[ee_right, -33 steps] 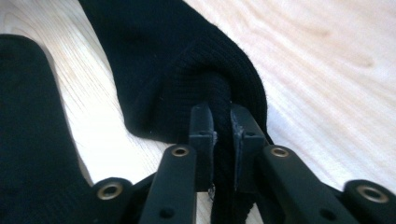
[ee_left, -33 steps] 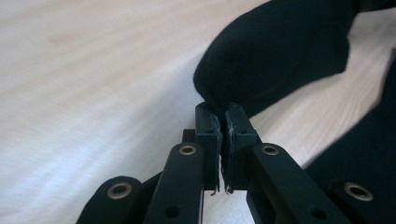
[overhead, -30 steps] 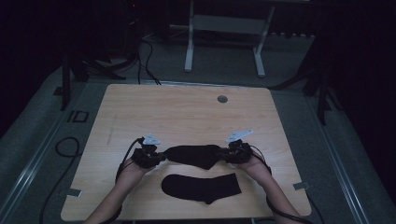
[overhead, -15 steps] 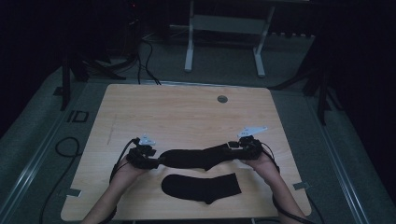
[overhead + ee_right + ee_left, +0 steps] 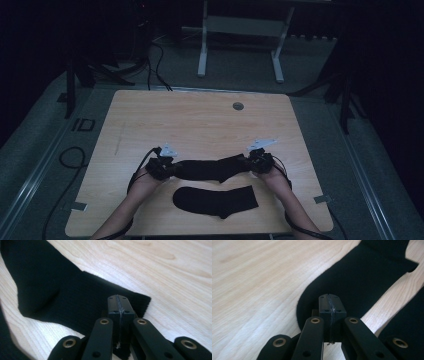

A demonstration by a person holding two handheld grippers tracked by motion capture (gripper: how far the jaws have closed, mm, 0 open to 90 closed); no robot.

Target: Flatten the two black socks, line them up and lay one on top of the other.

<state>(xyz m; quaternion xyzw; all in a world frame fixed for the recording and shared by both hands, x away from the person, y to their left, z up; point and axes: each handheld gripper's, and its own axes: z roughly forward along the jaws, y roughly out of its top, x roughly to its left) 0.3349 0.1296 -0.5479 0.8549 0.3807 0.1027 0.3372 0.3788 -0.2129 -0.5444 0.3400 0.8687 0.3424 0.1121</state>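
A black sock [image 5: 210, 169] lies stretched crosswise on the wooden table [image 5: 200, 120], between my two grippers. My left gripper [image 5: 167, 169] is at its toe end, with the jaws pressed together over the toe [image 5: 367, 277]. At the cuff end my right gripper [image 5: 250, 162] has its jaws together on the fabric [image 5: 50, 292]. Both pairs of jaws have just been closing, and the sock's ends sit at their tips [image 5: 329, 298] [image 5: 118, 300]. A second black sock [image 5: 216, 200] lies flat just nearer the person, free of both grippers.
A round grommet [image 5: 238, 106] sits in the far middle of the table. Cables [image 5: 70, 157] run over the floor at the left, and a white stand [image 5: 240, 30] is behind the table. Both forearms come in from the near edge.
Half a second ago the hands stood a little wider apart. Now both grippers sit close in on the sock's ends with their jaws together. The lower sock has not moved.
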